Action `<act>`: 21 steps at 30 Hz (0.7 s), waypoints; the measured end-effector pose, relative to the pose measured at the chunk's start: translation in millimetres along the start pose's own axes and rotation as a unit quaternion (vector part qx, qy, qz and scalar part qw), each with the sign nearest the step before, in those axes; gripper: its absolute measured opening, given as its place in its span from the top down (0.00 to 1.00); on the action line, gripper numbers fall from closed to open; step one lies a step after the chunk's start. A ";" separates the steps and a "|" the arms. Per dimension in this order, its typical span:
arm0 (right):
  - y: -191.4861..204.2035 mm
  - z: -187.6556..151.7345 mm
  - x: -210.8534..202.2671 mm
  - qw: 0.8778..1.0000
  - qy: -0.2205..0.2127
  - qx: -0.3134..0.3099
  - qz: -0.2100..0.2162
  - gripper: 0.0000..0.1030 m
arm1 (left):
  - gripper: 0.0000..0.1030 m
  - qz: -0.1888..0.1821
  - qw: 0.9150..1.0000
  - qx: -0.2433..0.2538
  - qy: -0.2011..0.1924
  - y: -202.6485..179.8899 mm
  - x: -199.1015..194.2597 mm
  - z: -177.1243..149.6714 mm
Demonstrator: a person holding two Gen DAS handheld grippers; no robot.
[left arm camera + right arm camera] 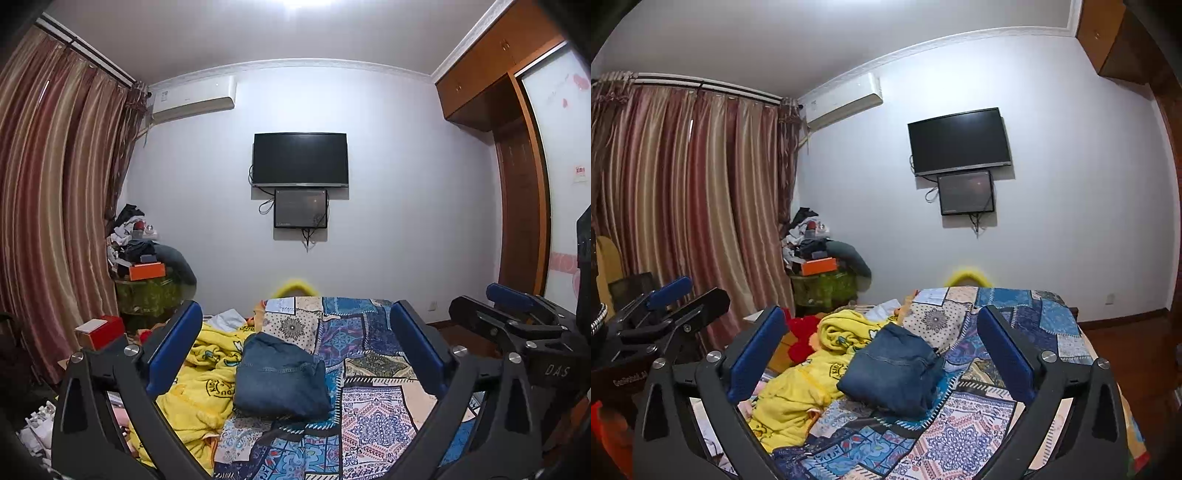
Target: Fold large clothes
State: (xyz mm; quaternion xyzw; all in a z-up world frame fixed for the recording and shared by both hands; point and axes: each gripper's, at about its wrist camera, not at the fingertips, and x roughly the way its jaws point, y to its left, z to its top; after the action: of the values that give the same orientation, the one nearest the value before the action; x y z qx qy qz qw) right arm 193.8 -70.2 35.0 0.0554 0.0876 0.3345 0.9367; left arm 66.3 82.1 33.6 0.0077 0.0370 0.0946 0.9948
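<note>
Readable writing is scarce: the right gripper's black body carries raised letters "DAS" in the left wrist view, and the left gripper's body shows a pale printed word too blurred to read in the right wrist view. The yellow blanket (207, 373) bears round printed badges with lettering that cannot be made out. The left gripper (295, 343) has its blue-padded fingers (173, 347) spread wide, with nothing between them and nothing touching the pads. The right gripper (882, 343) likewise has its fingers (757, 350) spread wide and bare, holding nothing. Both point roughly level over the bed (373, 413), side by side. The folded jeans (280, 376) lie as a compact blue bundle on the patchwork cover, in the middle of the bed, with their left edge touching the crumpled yellow blanket. The jeans sit ahead of both grippers, apart from the fingers. On the far wall hangs a dark TV (300, 158).
</note>
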 end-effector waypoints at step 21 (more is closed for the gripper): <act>-6.6 -9.8 -7.6 1.000 0.016 0.004 -0.019 0.00 | 0.01 0.012 1.000 -0.001 0.029 -6.8 11.6 -11.9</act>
State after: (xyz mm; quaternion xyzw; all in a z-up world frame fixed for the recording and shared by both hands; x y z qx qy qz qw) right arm 190.1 -79.6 25.3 0.0520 0.1046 0.3172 0.9412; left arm 78.0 77.7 20.7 0.0047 0.0660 0.1064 0.9921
